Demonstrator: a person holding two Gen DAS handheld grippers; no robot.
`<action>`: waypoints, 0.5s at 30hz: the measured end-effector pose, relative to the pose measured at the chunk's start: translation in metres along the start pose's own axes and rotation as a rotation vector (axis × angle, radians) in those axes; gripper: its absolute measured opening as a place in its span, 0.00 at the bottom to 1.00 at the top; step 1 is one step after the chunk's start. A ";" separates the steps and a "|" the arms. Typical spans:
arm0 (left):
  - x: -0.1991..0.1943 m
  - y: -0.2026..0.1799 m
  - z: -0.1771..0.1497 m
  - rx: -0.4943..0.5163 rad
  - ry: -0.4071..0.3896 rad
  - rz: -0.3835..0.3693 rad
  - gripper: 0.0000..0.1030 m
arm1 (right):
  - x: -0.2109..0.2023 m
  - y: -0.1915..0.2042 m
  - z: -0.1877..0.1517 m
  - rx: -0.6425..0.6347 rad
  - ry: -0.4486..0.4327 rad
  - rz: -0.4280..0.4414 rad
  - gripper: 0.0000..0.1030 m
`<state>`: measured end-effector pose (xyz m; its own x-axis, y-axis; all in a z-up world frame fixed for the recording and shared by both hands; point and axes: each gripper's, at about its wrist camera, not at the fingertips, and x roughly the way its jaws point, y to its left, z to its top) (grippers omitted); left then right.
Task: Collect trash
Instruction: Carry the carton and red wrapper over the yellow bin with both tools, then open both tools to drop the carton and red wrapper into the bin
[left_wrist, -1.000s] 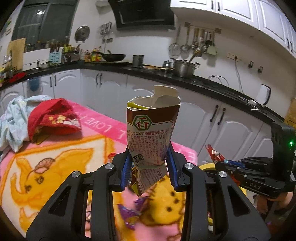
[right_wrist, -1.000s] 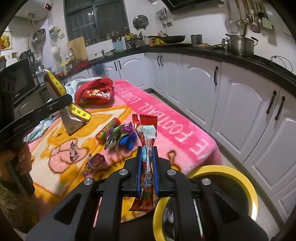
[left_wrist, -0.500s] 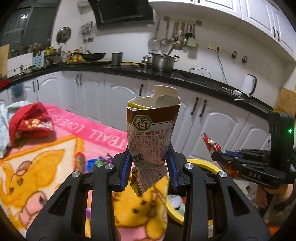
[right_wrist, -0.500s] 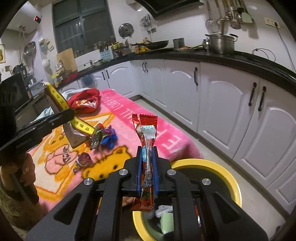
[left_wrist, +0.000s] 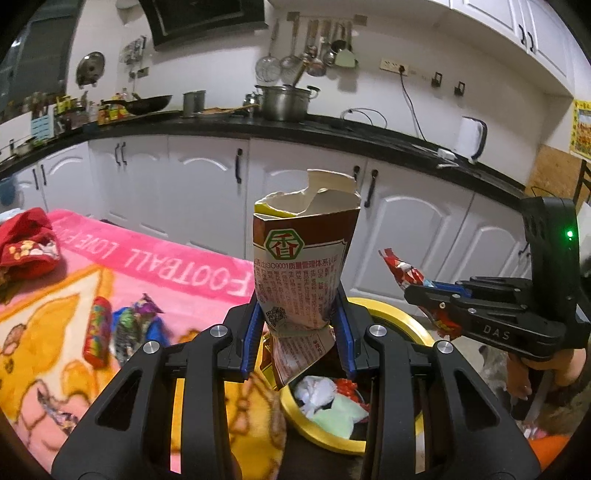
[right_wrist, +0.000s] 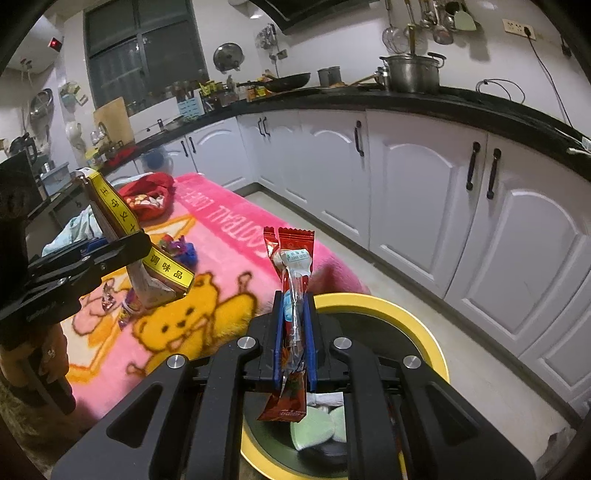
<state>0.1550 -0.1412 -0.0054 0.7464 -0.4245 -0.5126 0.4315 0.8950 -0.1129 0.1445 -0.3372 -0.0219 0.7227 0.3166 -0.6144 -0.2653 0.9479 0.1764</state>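
My left gripper (left_wrist: 298, 334) is shut on a torn brown and white seasoning carton (left_wrist: 301, 266), held upright above the near rim of the yellow-rimmed trash bin (left_wrist: 391, 308). The carton also shows in the right wrist view (right_wrist: 147, 254). My right gripper (right_wrist: 293, 343) is shut on red snack wrappers (right_wrist: 293, 266), held over the bin (right_wrist: 406, 314). Those wrappers also show in the left wrist view (left_wrist: 404, 275). White and green trash (left_wrist: 325, 402) lies inside the bin. More wrappers (left_wrist: 122, 328) lie on the pink blanket (left_wrist: 147, 266).
White cabinets (right_wrist: 424, 192) under a black counter run along the far side. A red cloth (left_wrist: 26, 240) lies at the far end of the blanket. The bin stands on the floor by the blanket's corner.
Both grippers have moved from over the blanket toward the bin, each still holding its trash. The bin's contents have come into view below them.
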 end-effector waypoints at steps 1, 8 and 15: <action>0.003 -0.002 -0.001 0.003 0.007 -0.006 0.26 | 0.000 -0.002 -0.002 0.002 0.003 -0.003 0.10; 0.024 -0.018 -0.011 0.013 0.049 -0.040 0.26 | 0.005 -0.024 -0.015 0.034 0.030 -0.022 0.10; 0.047 -0.029 -0.027 0.005 0.103 -0.078 0.26 | 0.017 -0.043 -0.026 0.072 0.075 -0.026 0.10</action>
<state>0.1638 -0.1836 -0.0490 0.6542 -0.4763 -0.5874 0.4890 0.8590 -0.1519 0.1516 -0.3739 -0.0598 0.6779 0.2911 -0.6751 -0.1987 0.9566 0.2129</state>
